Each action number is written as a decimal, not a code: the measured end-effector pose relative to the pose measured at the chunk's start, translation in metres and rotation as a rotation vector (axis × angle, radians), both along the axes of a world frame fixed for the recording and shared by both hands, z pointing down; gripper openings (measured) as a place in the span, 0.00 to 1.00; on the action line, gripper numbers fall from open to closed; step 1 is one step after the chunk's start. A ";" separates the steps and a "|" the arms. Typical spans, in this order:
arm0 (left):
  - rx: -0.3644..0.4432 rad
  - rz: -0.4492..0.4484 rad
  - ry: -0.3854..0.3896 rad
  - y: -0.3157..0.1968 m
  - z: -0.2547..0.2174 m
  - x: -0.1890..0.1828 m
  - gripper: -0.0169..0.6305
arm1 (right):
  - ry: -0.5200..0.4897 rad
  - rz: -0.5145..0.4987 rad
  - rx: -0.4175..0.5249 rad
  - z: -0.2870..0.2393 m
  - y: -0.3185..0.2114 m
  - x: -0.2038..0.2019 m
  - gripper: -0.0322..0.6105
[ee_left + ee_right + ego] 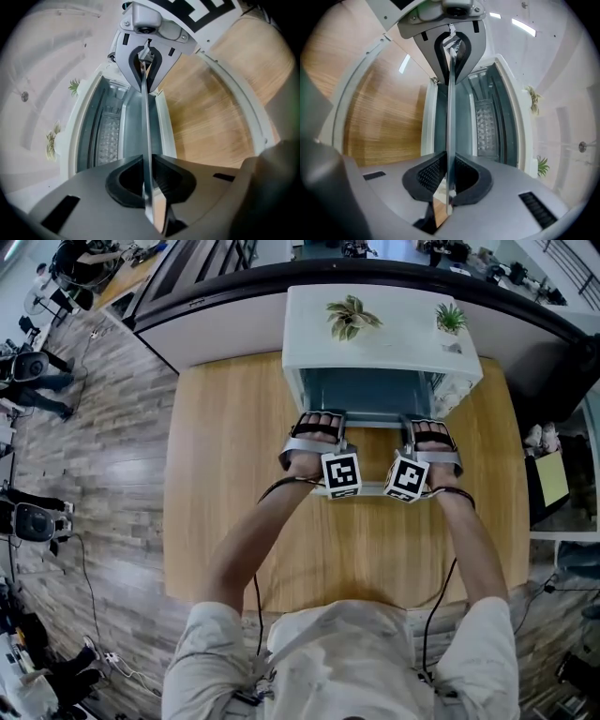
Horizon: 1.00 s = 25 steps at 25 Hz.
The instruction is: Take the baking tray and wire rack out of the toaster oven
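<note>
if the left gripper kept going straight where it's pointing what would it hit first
The left gripper is shut on the edge of the baking tray; straight on lies the open toaster oven, likely its floor or lower front frame, though depth is unclear.

One white toaster oven stands on one wooden counter. Two small green plants sit on its top: the left plant at upper centre and the right plant at upper right. There are two tools, the left tool and the right tool. There are two marker cubes, one per tool, and one baking tray.
</note>
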<state>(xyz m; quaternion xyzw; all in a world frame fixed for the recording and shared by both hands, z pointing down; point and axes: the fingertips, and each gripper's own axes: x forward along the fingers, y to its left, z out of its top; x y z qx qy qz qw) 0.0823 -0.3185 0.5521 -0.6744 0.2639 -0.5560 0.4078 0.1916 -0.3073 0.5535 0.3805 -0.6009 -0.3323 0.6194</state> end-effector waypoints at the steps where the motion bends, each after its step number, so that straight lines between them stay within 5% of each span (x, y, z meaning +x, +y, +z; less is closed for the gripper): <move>1: 0.003 0.003 -0.009 0.006 -0.001 -0.002 0.10 | -0.002 0.000 0.002 -0.002 0.007 -0.001 0.13; 25: -0.019 0.046 0.011 0.119 -0.012 -0.021 0.09 | -0.040 0.017 0.002 -0.009 0.123 -0.021 0.14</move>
